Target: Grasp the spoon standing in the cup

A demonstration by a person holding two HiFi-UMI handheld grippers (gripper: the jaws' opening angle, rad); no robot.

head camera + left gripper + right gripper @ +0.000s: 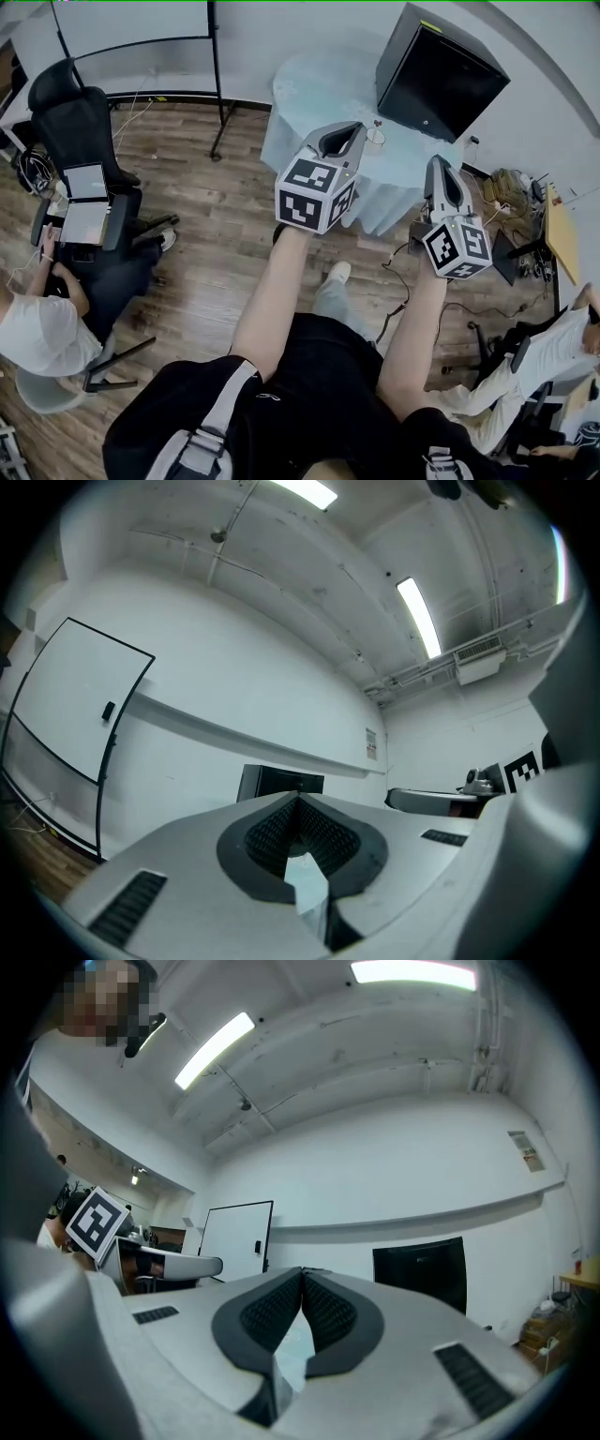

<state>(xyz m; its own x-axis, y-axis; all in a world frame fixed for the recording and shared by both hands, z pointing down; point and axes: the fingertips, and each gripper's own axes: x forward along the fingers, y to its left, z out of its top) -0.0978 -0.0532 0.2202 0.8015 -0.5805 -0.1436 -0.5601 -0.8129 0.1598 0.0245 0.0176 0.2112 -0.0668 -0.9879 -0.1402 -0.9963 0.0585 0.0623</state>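
Note:
A small white cup (376,135) stands on the round table with a pale blue cloth (309,89), beside a big black box (436,70). A thin stem sticks up out of the cup; it is too small to tell as a spoon. My left gripper (354,127) is held up in front of the table, its tips just left of the cup in the head view, jaws shut and empty. The right gripper (439,161) is to the right and nearer me, also shut on nothing. Both gripper views look level at white walls; the left gripper (298,799) and right gripper (302,1271) show pads pressed together.
A whiteboard stand (217,84) is left of the table. A black office chair (80,131) with a laptop (84,202) and a seated person (37,328) are at far left. Cables (398,281) trail on the wooden floor; another person (534,356) sits at right.

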